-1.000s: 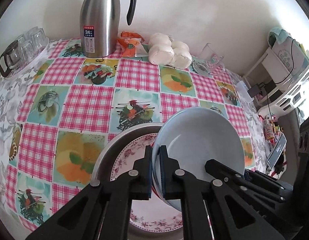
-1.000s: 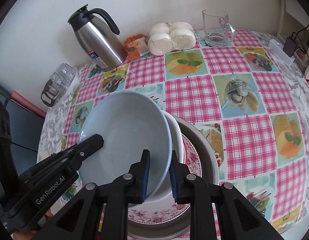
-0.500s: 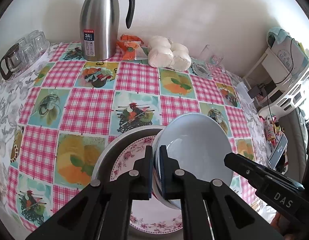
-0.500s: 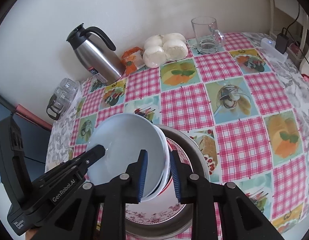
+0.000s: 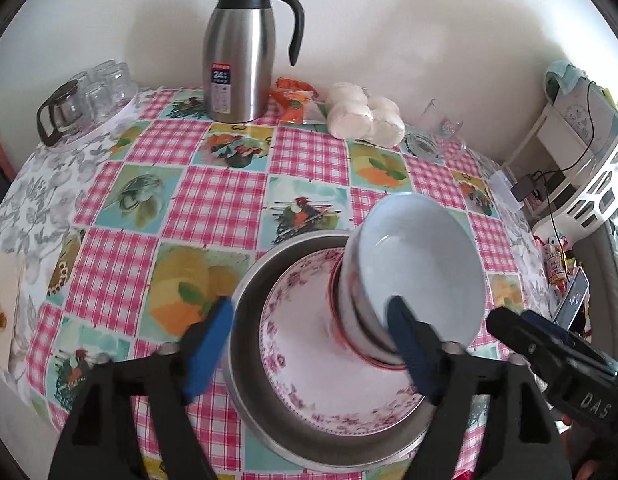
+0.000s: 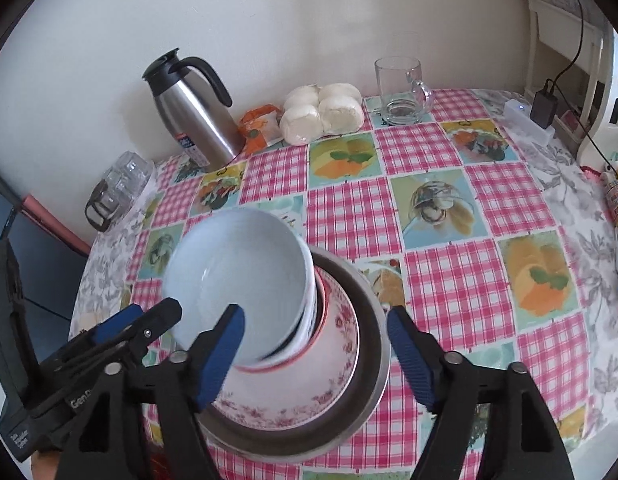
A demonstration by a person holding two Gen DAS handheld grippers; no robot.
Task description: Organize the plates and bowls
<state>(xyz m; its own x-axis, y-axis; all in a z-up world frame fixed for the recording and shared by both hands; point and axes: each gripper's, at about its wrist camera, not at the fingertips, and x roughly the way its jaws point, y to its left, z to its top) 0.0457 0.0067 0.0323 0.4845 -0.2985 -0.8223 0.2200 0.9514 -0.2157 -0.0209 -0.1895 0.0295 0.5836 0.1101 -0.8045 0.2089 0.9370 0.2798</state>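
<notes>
Left gripper [image 5: 309, 340] jaws spread wide, holding nothing. Right gripper [image 6: 315, 350] same, wide open, empty. Bowl stack [image 5: 417, 276] sits between the left gripper's fingers, leaning toward its right finger [image 5: 409, 348]; in the right wrist view the stack is against the left finger [image 6: 223, 346]. Pale blue bowl on top, tilted. Stack rests on floral plate [image 5: 309, 344], plate inside metal pan [image 5: 245, 320], directly under both grippers. Pan on checkered tablecloth [image 5: 213, 208]. Further ahead: steel thermos [image 5: 239, 48], white buns [image 5: 363, 120], glass mug [image 6: 401, 90] at the wall.
</notes>
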